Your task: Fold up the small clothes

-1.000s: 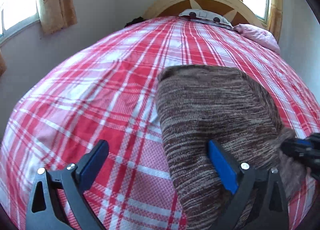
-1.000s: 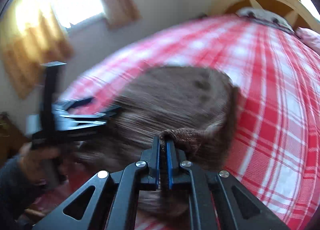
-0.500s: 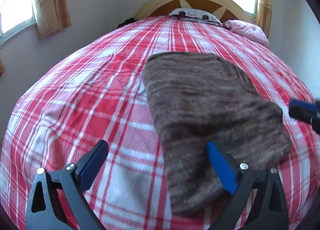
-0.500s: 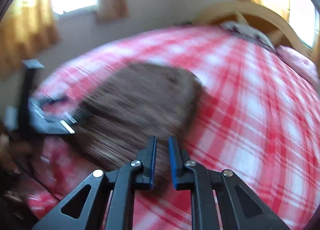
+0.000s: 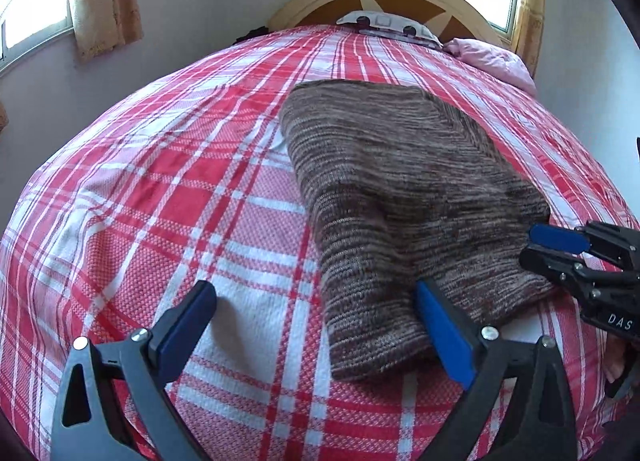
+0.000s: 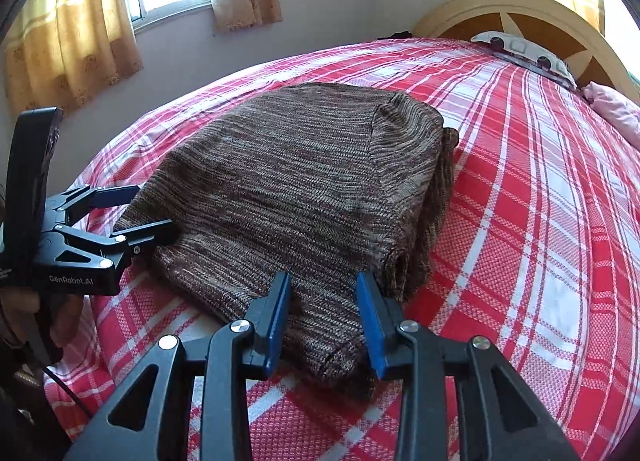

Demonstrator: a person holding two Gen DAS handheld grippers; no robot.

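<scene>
left gripper (image 5: 316, 325) is spread wide over the near left edge of the folded brown knit sweater (image 5: 404, 197), gripping nothing. sweater lies flat on the red plaid bedspread (image 5: 168, 197). right gripper (image 6: 323, 311) jaws have just been opening, sweater's near corner loose between them.

Both wrist views, close over sweater (image 5: 404, 197), headboard-facing
</scene>
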